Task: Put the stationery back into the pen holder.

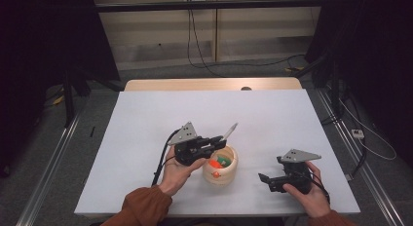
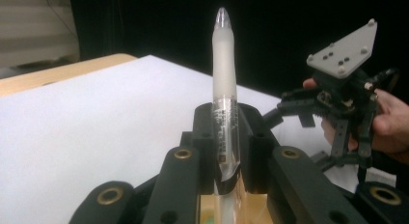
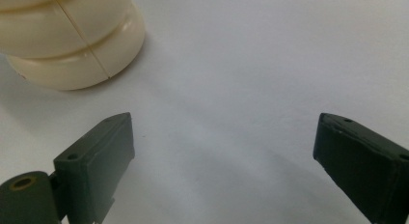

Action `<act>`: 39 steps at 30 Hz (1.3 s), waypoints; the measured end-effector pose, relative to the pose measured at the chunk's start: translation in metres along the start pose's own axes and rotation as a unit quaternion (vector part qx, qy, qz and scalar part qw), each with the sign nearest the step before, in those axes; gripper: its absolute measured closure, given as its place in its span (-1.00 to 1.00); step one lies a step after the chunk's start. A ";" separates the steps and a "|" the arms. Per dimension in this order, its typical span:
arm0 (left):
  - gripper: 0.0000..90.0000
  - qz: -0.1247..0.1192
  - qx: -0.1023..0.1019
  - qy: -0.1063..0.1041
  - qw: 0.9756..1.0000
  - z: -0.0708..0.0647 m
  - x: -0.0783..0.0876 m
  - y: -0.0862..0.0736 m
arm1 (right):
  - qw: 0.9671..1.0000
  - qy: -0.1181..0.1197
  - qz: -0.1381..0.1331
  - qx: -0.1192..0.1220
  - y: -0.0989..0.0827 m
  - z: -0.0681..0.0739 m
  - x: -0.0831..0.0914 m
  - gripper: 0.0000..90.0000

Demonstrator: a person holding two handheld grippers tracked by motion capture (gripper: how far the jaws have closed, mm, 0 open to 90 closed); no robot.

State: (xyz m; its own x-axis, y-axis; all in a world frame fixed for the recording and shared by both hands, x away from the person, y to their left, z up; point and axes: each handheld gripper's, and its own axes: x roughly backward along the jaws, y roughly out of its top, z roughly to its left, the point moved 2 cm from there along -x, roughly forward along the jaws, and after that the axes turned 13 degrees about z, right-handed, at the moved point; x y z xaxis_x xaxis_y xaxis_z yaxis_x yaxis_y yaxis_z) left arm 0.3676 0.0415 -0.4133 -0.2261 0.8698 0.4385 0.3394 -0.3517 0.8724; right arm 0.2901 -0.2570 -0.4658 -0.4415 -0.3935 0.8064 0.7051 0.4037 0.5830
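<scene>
The white rectangular table [image 1: 146, 138] leaves broad bare room on every side, so both hands can work low and near the person's own edge. On it, between the two hands, stands the round cream-coloured wooden tub [image 1: 220, 168], ribbed on its outer wall and open at the top; its mouth faces up, which suits it as the place where small things are gathered, and an orange piece and a green piece already lie inside. The right gripper [image 1: 271, 179] rests on the table off to the tub's right, well clear of it, its jaws spread wide with nothing but bare table between them; it seems parked there so as not to crowd the other hand. The left gripper [image 1: 218, 141] hangs right above the tub's far-left rim, and its jaws are clenched on the slim frosted-white pen with a clear barrel [image 2: 224, 89]. The pen is pinched low on its clear part, so most of its length juts past the jaws, pointing up and away over the table, while its lower end runs down behind them toward the tub. Held this way, right over the opening, it looks either about to go in or just lifted out; which one I cannot tell.
</scene>
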 end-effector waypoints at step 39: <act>-0.41 0.066 0.021 0.031 0.997 0.007 0.013 -0.003 | 1.000 0.004 0.002 0.002 0.000 0.001 -0.002 -0.84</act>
State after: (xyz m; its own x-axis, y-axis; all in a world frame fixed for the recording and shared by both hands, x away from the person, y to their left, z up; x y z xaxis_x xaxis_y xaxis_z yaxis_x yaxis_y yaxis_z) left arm 0.3702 0.0564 -0.4116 -0.2328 0.7930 0.5630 0.4085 -0.4456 0.7966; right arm 0.2903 -0.2554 -0.4669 -0.4330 -0.3988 0.8084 0.7055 0.4082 0.5793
